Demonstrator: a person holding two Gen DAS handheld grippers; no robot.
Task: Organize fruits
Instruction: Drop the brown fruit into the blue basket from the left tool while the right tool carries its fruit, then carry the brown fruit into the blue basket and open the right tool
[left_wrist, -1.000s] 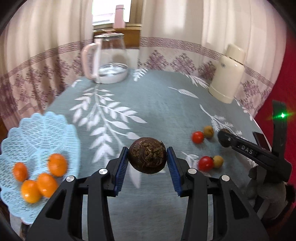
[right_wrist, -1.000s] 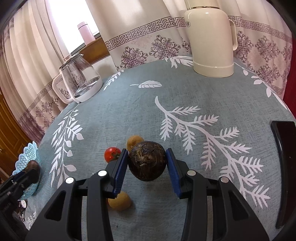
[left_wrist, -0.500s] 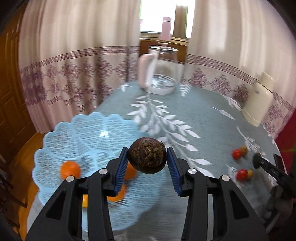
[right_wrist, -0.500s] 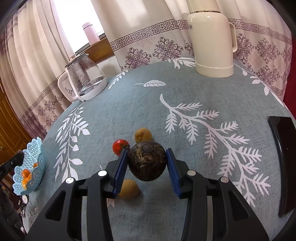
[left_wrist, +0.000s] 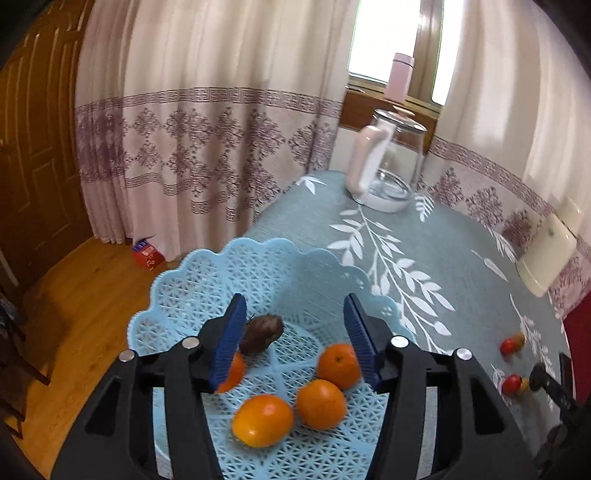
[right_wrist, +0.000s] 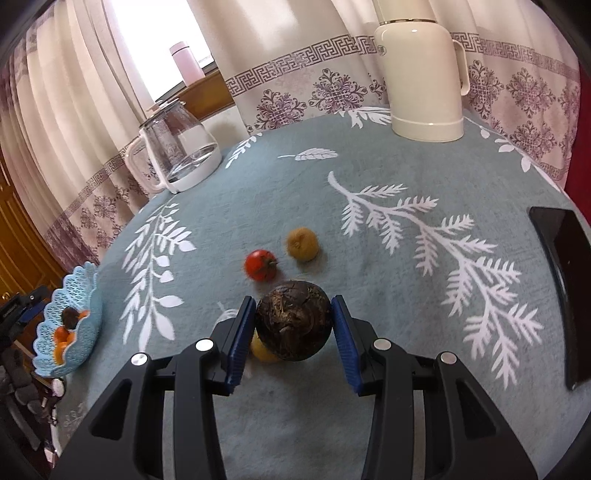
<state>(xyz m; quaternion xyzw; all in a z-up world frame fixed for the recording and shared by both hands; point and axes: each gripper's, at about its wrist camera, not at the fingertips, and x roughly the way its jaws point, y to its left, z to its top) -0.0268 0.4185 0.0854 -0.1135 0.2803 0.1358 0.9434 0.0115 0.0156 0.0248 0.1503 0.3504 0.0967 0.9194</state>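
Observation:
My left gripper (left_wrist: 294, 311) hangs open over the light blue lattice basket (left_wrist: 258, 248). A dark brown round fruit (left_wrist: 263, 332) lies loose in the basket beside the left finger. Several oranges (left_wrist: 321, 404) rest in the basket too, one partly hidden behind that finger. My right gripper (right_wrist: 293, 312) is shut on a second dark brown rough fruit (right_wrist: 291, 330) above the tablecloth. Just beyond it sit a red tomato (right_wrist: 260, 264) and a yellow-brown fruit (right_wrist: 302, 243). Another yellow fruit (right_wrist: 263, 351) peeks out under the held one. The basket (right_wrist: 86, 295) shows far left in the right wrist view.
A glass kettle (right_wrist: 177, 147) and a cream thermos (right_wrist: 424, 74) stand at the back of the round table. A black phone (right_wrist: 561, 288) lies at the right edge. More tomatoes (left_wrist: 511, 384) sit far right. The basket overhangs the table's edge above the wooden floor (left_wrist: 74, 314).
The left gripper swung left over the basket, opened, and the dark fruit it held now lies in the basket. The right gripper keeps its fruit and has pulled back slightly.

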